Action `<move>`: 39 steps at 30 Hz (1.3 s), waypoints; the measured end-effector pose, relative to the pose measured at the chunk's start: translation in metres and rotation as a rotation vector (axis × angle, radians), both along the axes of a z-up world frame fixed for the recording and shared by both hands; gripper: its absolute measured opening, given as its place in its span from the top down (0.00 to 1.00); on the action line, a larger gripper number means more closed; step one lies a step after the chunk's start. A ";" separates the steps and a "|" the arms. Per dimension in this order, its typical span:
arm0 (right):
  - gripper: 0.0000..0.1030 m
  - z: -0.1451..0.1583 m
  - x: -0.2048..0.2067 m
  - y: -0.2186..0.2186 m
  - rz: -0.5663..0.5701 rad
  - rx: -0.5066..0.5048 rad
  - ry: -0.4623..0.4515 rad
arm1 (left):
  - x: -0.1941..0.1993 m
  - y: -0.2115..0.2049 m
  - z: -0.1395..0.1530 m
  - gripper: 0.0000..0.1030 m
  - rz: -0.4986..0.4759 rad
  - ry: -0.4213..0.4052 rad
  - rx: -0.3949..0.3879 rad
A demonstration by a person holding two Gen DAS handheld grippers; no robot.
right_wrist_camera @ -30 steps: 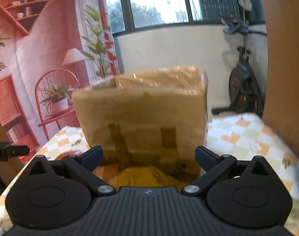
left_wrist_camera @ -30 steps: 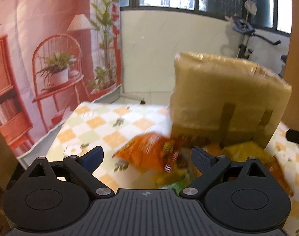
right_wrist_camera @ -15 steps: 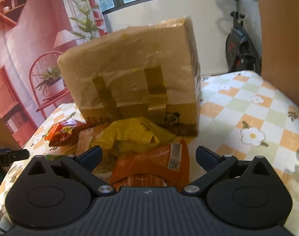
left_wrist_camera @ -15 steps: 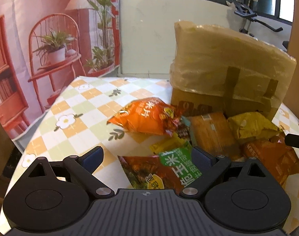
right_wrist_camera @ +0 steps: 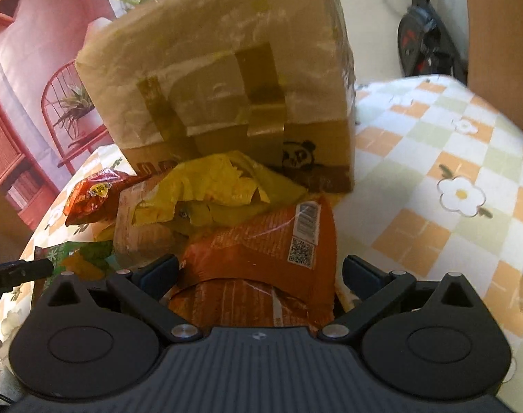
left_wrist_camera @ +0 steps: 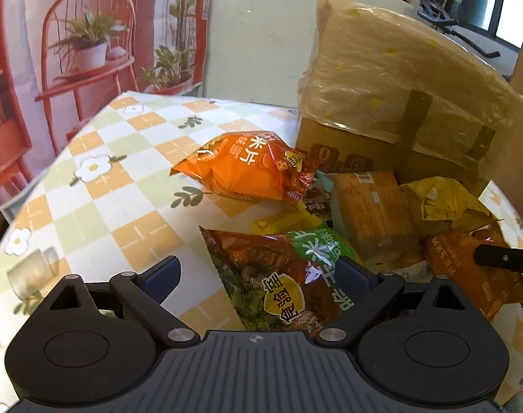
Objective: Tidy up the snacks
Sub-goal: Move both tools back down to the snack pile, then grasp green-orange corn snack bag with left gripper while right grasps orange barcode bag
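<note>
My left gripper [left_wrist_camera: 258, 272] is spread wide over a red-and-green snack bag [left_wrist_camera: 278, 275]; the bag's long axis runs from near to far right, and its glossy film lies between the fingers with no grip on it. Beyond it an orange chip bag [left_wrist_camera: 244, 172] lies puffed, long axis left to right, sealed end toward the cardboard box [left_wrist_camera: 399, 103]. The box is wrapped in crinkled plastic with tape strips and stands at the far right. My right gripper [right_wrist_camera: 259, 270] is wide as well, straddling a flat orange packet [right_wrist_camera: 268, 247] that points away toward the box, barcode on its far right corner. A crumpled yellow wrapper [right_wrist_camera: 220, 182] sits between packet and box. The checked tablecloth [left_wrist_camera: 106, 206] lies bare to the left in the left wrist view, and to the right [right_wrist_camera: 433, 189] in the right wrist view.
</note>
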State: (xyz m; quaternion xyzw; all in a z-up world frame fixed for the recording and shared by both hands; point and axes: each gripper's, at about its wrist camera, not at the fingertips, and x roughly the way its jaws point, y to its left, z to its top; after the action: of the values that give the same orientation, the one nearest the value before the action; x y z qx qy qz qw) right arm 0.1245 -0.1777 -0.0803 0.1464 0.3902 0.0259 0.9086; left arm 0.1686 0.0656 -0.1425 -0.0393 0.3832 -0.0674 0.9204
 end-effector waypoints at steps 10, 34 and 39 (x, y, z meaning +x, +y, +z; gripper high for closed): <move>0.07 -0.003 0.006 0.002 0.008 0.013 0.010 | 0.005 -0.004 -0.005 0.05 -0.030 0.005 -0.030; 0.12 -0.001 0.000 0.001 0.006 0.030 -0.022 | -0.004 0.009 -0.007 0.05 -0.027 0.052 -0.134; 0.13 -0.001 0.000 0.002 0.006 0.030 -0.022 | 0.007 0.006 -0.014 0.05 -0.037 0.084 -0.224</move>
State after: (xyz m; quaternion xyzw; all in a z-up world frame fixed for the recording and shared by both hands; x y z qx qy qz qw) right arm 0.1247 -0.1759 -0.0810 0.1585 0.3803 0.0361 0.9105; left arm 0.1751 0.0718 -0.1562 -0.1375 0.4120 -0.1249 0.8921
